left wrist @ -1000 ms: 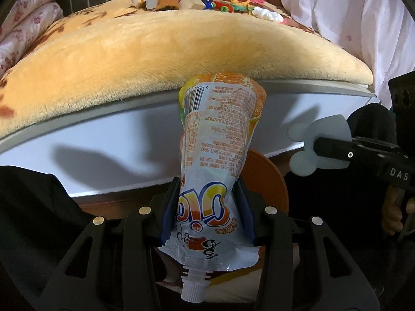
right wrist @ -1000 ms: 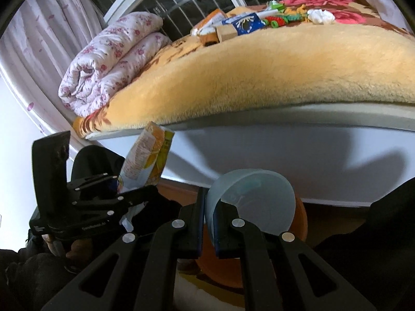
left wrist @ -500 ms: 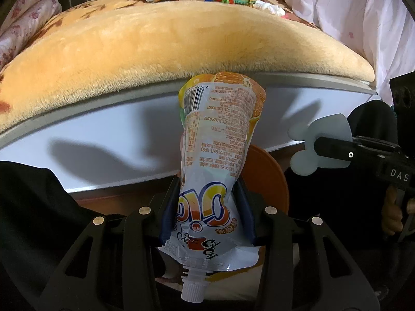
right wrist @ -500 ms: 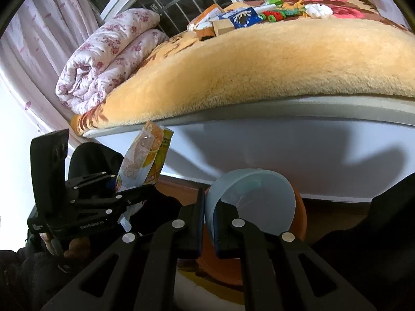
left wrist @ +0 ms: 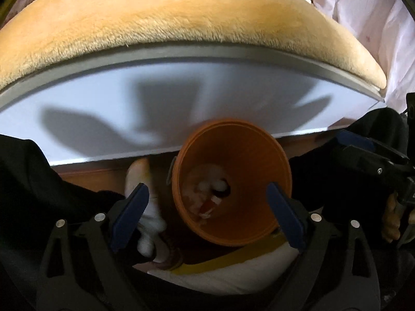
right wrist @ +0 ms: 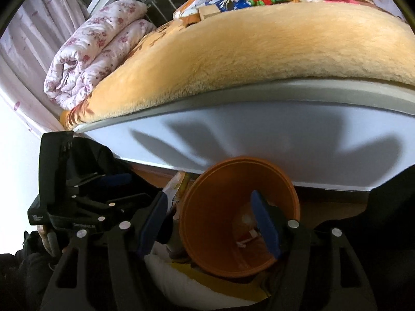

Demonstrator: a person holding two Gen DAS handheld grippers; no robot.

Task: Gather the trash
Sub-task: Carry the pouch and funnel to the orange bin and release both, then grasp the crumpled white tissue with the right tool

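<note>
I am at the side of a bed (right wrist: pixel 272 140) with a white base, a plush orange blanket (left wrist: pixel 181 18) over it and a folded floral quilt (right wrist: pixel 98 51) at its far end by the barred window. My left gripper (left wrist: pixel 207 212) has just been opening: its jaws now stand wide and nothing is between them, and they point steeply down over the mouth of the orange trash bin (left wrist: pixel 249 155) on the floor. My right gripper (right wrist: pixel 211 223) has also just been opening; its jaws stand well apart and empty, the left finger outside the bin's rim and the right one over its opening. Inside the bin lies the trash (left wrist: pixel 207 194), a blurred heap of white and reddish scraps at the bottom; I cannot make out single pieces. Beside the bin, toward the bed, a pale packet (right wrist: pixel 179 181) shows in the right wrist view, too blurred to say whether it touches the bin. Below the bin lies something white with a yellow band (left wrist: pixel 233 261). Up on the blanket, well apart from the bin, a cluster of packets and wrappers (right wrist: pixel 233 0) lies near the far edge.
</note>
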